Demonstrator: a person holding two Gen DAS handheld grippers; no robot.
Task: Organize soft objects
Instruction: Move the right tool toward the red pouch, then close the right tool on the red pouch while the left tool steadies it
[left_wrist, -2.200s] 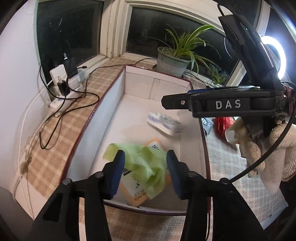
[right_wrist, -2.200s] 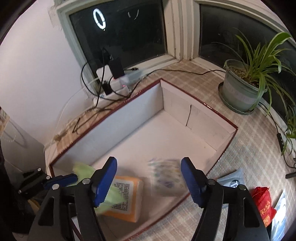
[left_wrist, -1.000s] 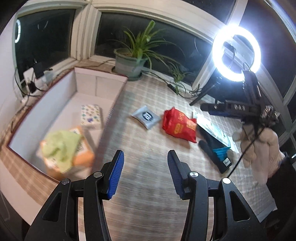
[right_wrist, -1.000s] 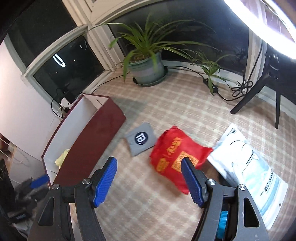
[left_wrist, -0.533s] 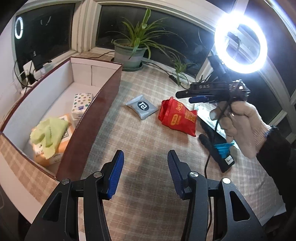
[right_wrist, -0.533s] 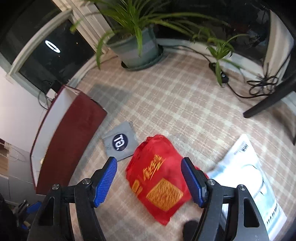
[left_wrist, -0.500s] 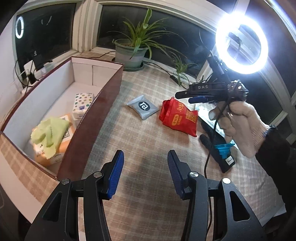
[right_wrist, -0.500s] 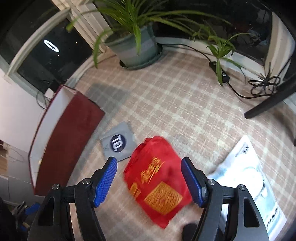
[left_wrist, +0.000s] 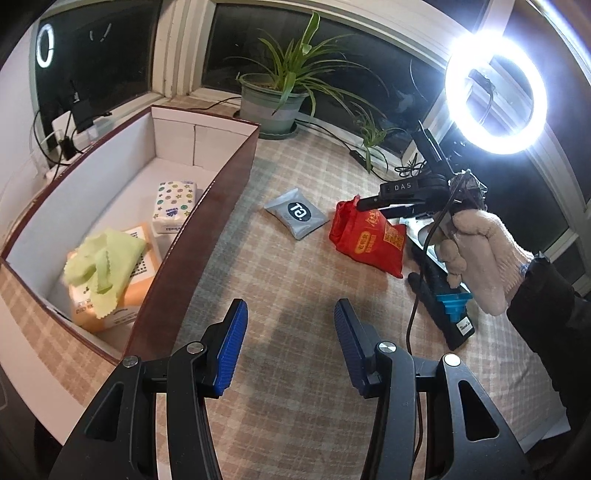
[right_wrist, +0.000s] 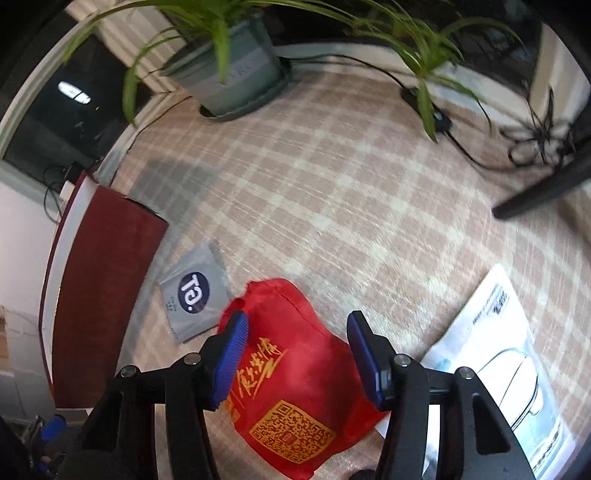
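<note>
The right hand-held gripper (right_wrist: 295, 354) hangs with its jaws apart over the red pouch (right_wrist: 291, 391) lying on the checked desk (right_wrist: 332, 192) beside the grey packet (right_wrist: 194, 295), while the left hand-held gripper (left_wrist: 290, 347), also spread wide, holds nothing near the box (left_wrist: 207, 218).

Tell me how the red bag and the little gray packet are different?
The red bag is bigger than the gray packet. The red bag shows gold writing and a square code; the gray packet shows a dark round logo. The right gripper hangs open over the red bag, while nothing is over the gray packet. Both lie side by side on the checked cloth, outside the box.
</note>
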